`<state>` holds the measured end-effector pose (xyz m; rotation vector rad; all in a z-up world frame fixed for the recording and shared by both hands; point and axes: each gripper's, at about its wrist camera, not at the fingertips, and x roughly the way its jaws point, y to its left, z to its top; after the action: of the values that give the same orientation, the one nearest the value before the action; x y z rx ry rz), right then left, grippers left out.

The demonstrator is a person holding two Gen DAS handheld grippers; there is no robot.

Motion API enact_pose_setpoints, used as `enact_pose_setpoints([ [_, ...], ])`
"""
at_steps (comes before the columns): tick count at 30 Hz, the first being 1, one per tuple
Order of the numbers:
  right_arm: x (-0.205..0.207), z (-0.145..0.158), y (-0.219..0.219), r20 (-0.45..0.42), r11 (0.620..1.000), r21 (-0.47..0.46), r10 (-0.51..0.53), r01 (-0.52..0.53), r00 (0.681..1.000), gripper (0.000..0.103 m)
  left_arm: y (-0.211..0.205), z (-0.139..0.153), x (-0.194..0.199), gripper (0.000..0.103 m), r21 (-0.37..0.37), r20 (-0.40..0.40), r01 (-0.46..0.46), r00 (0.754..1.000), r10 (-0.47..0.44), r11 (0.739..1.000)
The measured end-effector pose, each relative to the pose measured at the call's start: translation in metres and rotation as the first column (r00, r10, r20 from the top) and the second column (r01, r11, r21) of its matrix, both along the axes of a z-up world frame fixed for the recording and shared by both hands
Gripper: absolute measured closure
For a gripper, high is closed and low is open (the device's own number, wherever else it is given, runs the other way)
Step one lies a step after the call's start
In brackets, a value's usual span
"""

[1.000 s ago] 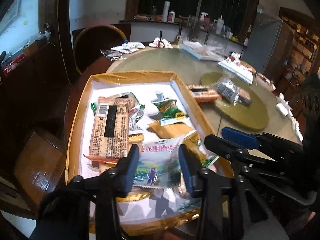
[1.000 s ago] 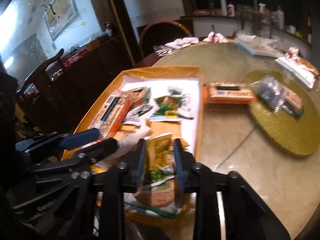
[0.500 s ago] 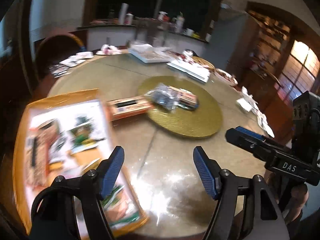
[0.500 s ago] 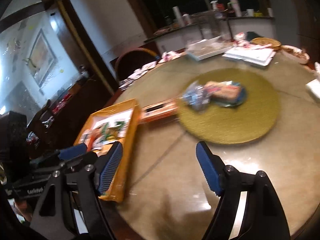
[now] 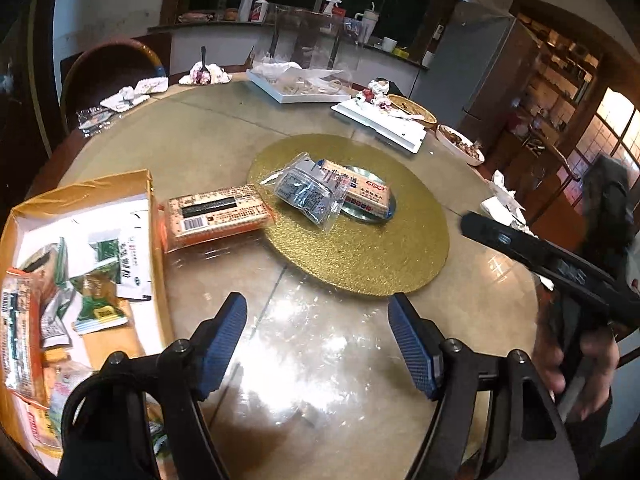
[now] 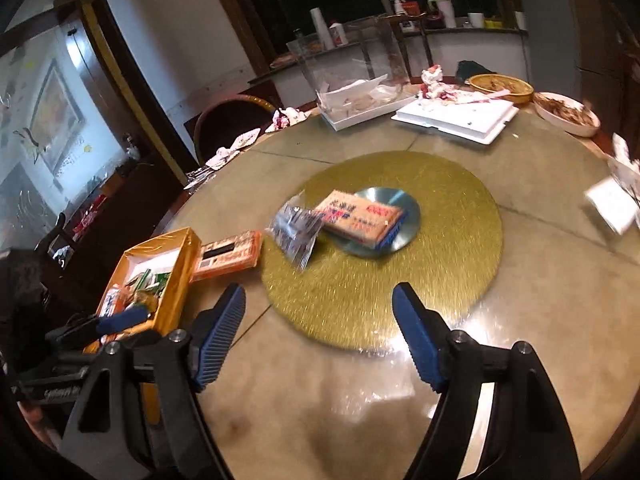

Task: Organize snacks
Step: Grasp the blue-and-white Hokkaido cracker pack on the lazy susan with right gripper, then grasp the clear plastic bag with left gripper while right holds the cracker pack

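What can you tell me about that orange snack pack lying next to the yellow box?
The orange snack pack is a long, flat, shiny plastic-wrapped block. Its pale face carries tiny print, a black stripe and a barcode. It lies flat on the glass tabletop, between the yellow box and the gold mat, its far end at the mat's edge. No claw touches it.

I see a home dining room: a round glass-topped table [image 5: 208,136] with a gold turntable [image 5: 360,256], a wooden chair [image 5: 116,68] far left, a counter [image 5: 224,30] with bottles beyond, a refrigerator [image 5: 472,68] far right.
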<state>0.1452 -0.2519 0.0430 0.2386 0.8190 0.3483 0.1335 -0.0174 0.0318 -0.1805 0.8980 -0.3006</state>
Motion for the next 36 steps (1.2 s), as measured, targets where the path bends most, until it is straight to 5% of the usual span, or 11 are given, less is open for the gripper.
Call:
enact_pose_setpoints([
  [17,0.183,-0.079,0.017,-0.224,0.993,-0.071,0.076,-0.094,0.972,0.028,0.023,-0.016,0.025,0.03,-0.034,-0.059,-0.06,0.997,0.058,0.998],
  [26,0.155,-0.088,0.049,-0.195,0.964,-0.196,0.142,-0.181,0.97,0.04,0.015,-0.01,0.036,0.03,-0.061,-0.074,-0.048,0.996,0.043,0.997],
  [29,0.14,-0.087,0.051,-0.2,0.963,-0.224,0.107,-0.152,0.974,0.044,0.005,-0.009,0.053,0.03,-0.093,-0.087,-0.04,0.996,0.032,0.995],
  [36,0.073,-0.086,0.019,-0.202,0.97,-0.241,-0.033,-0.018,0.979,0.045,-0.03,-0.016,0.116,0.03,-0.027,-0.113,-0.023,0.993,0.019,0.999],
])
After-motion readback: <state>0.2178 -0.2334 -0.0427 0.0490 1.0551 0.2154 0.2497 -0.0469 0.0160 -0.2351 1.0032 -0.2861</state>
